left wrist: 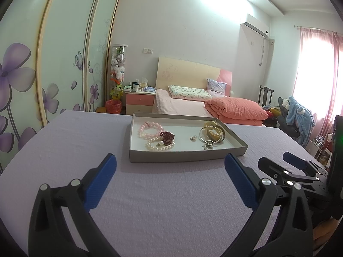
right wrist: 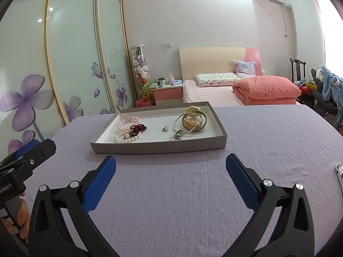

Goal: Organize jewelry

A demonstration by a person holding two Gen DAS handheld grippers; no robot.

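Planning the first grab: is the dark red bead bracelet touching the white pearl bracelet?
Touching. In the left wrist view the dark red bead bracelet lies across the white pearl bracelet's upper beads, no gap between them.

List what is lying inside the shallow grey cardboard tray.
Inside the grey cardboard tray: a pink bead bracelet, a dark red bead bracelet, a white pearl bracelet, a small pearl earring, silver bangles around a cream bangle, and a small silver charm cluster. Anything beneath the overlapping bracelets is hidden.

Lavender tablecloth (left wrist: 64, 141), pink bed (left wrist: 193, 105), floral wardrobe (left wrist: 32, 75), nightstand (left wrist: 139, 101)
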